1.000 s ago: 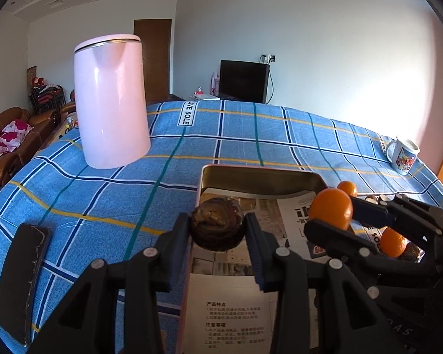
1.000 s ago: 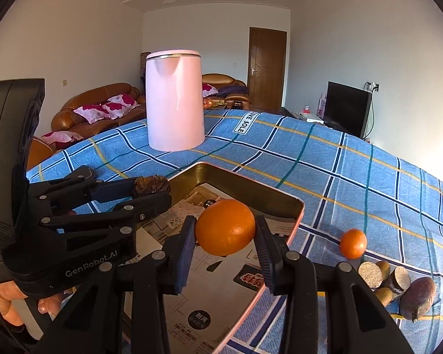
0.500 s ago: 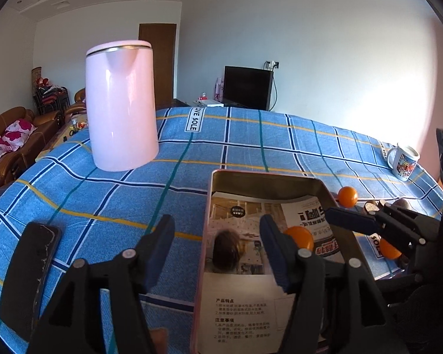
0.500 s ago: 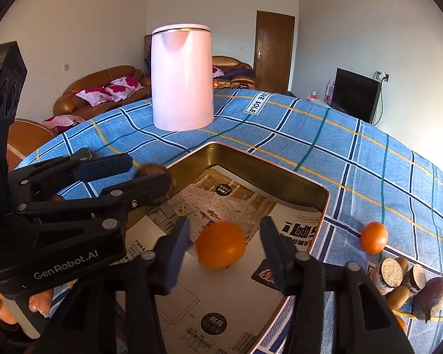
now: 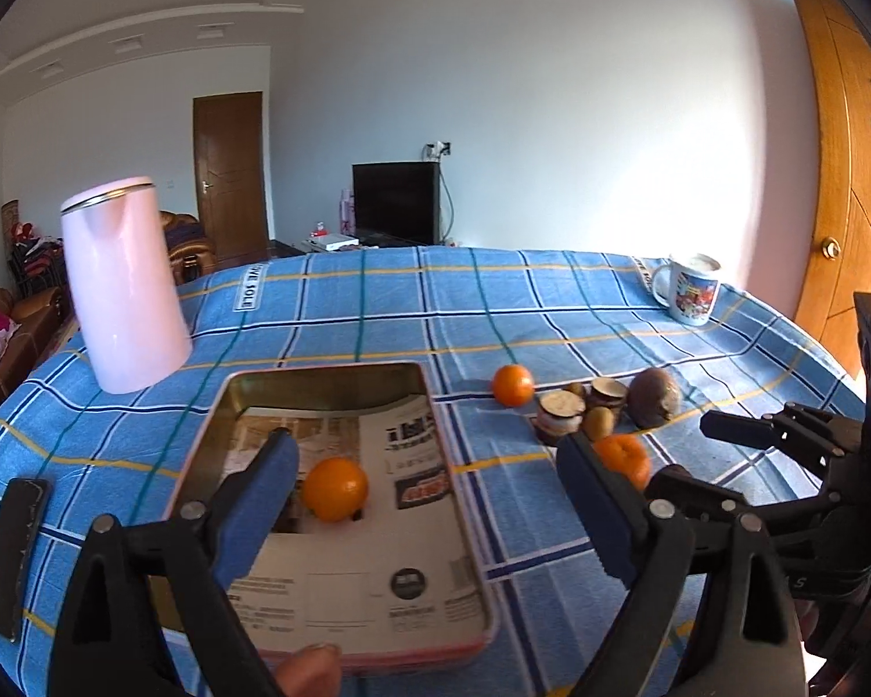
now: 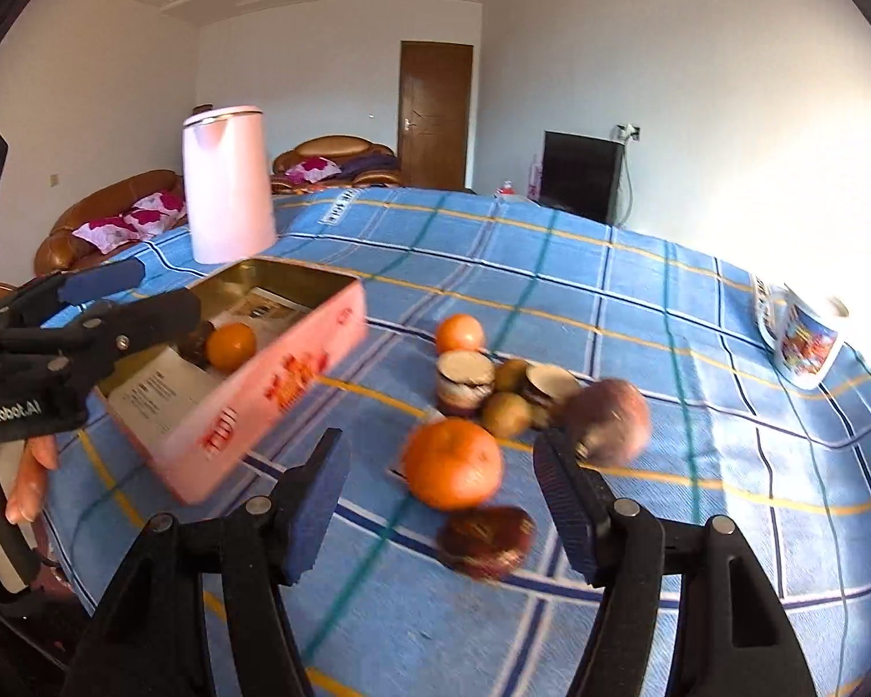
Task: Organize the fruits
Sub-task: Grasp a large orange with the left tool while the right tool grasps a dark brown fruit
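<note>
A pink metal tin (image 5: 464,523) lined with printed paper lies on the blue checked tablecloth; it also shows in the right wrist view (image 6: 273,377). An orange (image 5: 335,489) and a dark brown fruit, mostly hidden behind my left finger, lie inside it. My left gripper (image 5: 424,499) is open and empty above the tin. My right gripper (image 6: 441,499) is open and empty, just in front of a second orange (image 6: 453,463). A third orange (image 6: 460,333), cut brown fruit pieces (image 6: 464,380), small kiwis (image 6: 505,412) and a dark round fruit (image 6: 609,421) lie beyond it.
A tall pink kettle (image 5: 122,290) stands at the back left of the table. A printed mug (image 5: 691,289) stands at the back right. A dark phone (image 5: 11,552) lies at the left edge. Another dark fruit (image 6: 485,540) lies close under my right gripper.
Both grippers opened and dropped their fruit into the tin. The right gripper then swung right toward the loose fruit pile; the left gripper drew back and turned right.
</note>
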`<state>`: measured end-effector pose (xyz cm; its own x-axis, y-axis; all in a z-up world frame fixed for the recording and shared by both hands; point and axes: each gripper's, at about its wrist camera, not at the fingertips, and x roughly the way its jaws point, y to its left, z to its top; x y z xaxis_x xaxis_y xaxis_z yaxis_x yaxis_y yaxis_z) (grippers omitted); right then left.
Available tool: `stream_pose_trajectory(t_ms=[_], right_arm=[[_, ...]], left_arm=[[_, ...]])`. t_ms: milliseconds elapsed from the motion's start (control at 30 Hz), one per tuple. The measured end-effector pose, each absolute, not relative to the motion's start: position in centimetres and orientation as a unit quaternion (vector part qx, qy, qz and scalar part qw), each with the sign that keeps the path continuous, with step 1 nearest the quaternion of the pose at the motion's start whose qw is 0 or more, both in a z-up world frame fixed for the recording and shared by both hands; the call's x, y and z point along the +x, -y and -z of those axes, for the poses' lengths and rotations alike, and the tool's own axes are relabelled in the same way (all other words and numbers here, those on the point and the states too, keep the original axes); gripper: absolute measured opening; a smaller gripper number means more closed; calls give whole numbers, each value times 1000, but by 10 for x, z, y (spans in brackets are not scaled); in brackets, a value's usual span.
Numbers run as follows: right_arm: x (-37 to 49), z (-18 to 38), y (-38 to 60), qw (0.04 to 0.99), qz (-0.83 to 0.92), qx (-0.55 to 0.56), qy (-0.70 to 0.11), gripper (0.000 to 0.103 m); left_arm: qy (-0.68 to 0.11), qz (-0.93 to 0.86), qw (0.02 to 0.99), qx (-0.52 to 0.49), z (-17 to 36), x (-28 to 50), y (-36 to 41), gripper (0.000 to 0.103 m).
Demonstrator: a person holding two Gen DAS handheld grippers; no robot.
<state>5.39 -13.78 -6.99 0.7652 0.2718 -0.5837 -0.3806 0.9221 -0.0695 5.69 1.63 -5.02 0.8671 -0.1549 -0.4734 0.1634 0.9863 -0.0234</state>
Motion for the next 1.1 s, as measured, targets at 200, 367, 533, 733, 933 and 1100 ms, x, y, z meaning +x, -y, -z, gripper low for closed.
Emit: stream_pose_trajectory(t_ms=[200, 367, 533, 733, 933, 1100], right_arm=[[66, 88, 156, 921, -179, -77, -336, 67], [78, 98, 149, 901, -196, -80, -378, 64], [82, 102, 155, 894, -204, -71, -392, 45], [67, 83, 188, 925, -164, -45, -340, 45], [70, 72, 223, 946, -111, -24, -305, 45], [75, 82, 229, 944, -115, -6, -310, 45]], left_arm=[[-265, 99, 958, 39, 60, 68, 22, 94], [-277, 101, 954, 51, 64, 75, 34, 94], [-285, 110, 950, 62, 66, 79, 46, 94], [-289, 113, 948, 76, 68, 83, 63, 93], [-315, 125, 937, 87, 81, 96, 85, 89], [-328, 132, 930, 102, 88, 102, 100, 83]])
